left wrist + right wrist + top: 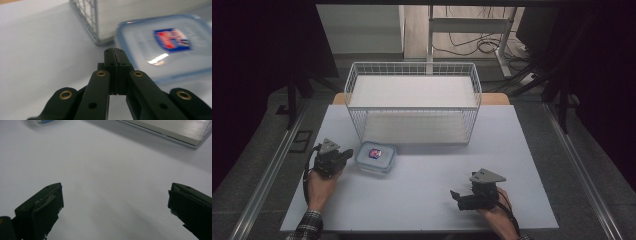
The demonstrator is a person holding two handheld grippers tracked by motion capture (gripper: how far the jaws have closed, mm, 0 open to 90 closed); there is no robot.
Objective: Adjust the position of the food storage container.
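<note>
A person's two forearms reach in from the near edge of a pale grey table (422,200), each hand holding a black two-jaw gripper. The left gripper (346,155) sits at the left side of the table, its jaws pressed together with nothing between them, tips aimed right toward a clear plastic container (375,157) with a blue-rimmed lid. In the left gripper view the closed tips (115,56) lie just beside the container's (165,47) near left corner; whether they touch it cannot be told. A red and blue label (172,39) marks the middle of the lid.

The container rests flat on the table, left of centre, just in front of the near left corner of a white wire basket (413,102). The basket stands upright at the far middle of the table and holds a pale flat panel inside.

The right gripper (456,196) lies low over the near right part of the table, well apart from container and basket. Its jaws are spread wide and hold nothing; the right gripper view shows bare tabletop (105,185) between them, with the basket's base edge (172,132) at the far right
</note>
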